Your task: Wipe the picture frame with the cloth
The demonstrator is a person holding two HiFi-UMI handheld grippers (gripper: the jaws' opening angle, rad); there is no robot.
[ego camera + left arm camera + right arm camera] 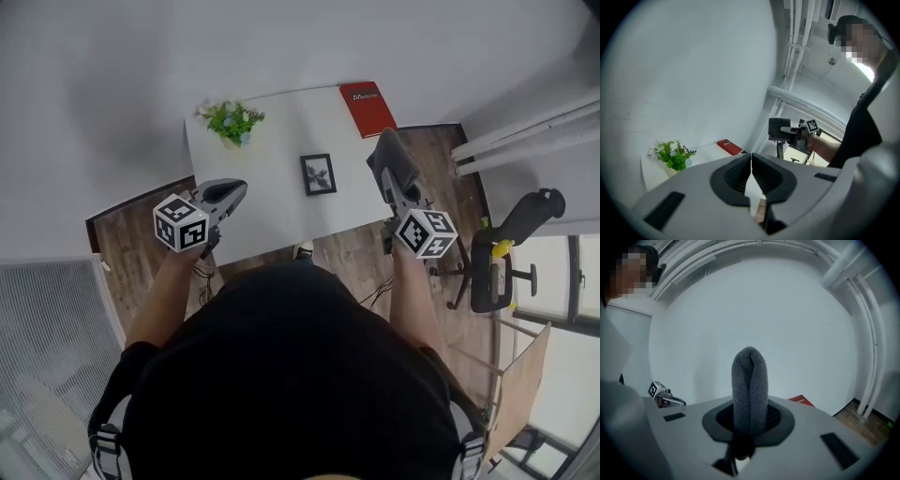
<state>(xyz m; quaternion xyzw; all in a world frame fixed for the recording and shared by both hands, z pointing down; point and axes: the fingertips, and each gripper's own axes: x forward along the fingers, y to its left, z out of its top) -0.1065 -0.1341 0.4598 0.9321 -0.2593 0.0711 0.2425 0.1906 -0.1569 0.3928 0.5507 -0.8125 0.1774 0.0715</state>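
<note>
A small black picture frame [318, 174] lies flat in the middle of the white table [272, 211]. My right gripper [387, 159] hovers just right of the table's edge, shut on a folded grey cloth [749, 387] that stands up from between its jaws. The same cloth [395, 156] shows as a grey lump in the head view. My left gripper [231, 192] is held over the table's near-left part, shut with nothing in it; its jaws [751, 171] meet in the left gripper view. Both grippers are above the table and apart from the frame.
A potted green plant [232, 121] stands at the table's far left and a red book [367, 107] lies at the far right. A black office chair [511, 253] is on the wooden floor to the right. White pipes [530, 136] run along the right wall.
</note>
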